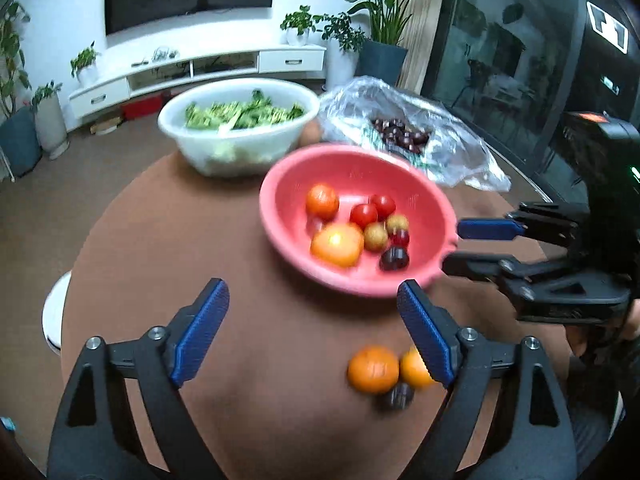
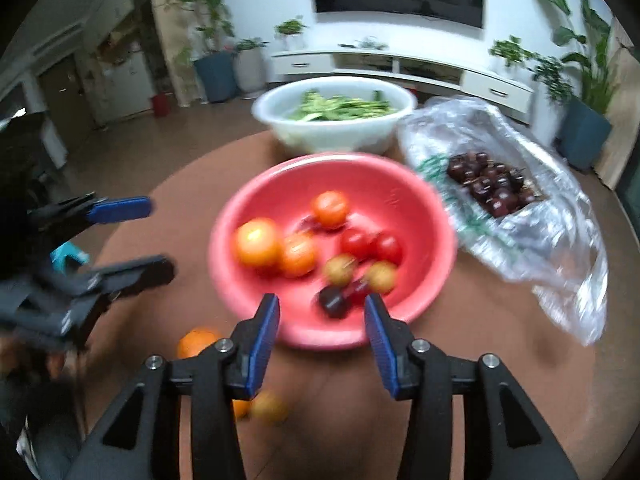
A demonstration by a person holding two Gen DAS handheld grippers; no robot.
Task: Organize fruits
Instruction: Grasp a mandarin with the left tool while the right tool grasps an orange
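Standing by the round brown table, I watched both claws hang empty over the fruit. The left gripper was spread wide with nothing between its blue pads, and the right gripper stood partly open, also holding nothing, just at the near rim of the pink bowl. Most of the fruit already sat in that bowl: oranges, a couple of cherry tomatoes, some small yellowish ones and dark cherries. A loose orange lay on the table in front of the bowl, touching another orange and a dark cherry. More cherries were in the plastic bag to the right, beside a white basin of greens.

My guess: the oranges looked firm and light but round, so they'd roll; pinch across the widest middle. The cherries and tomatoes seemed soft and slick, so squeeze gently.
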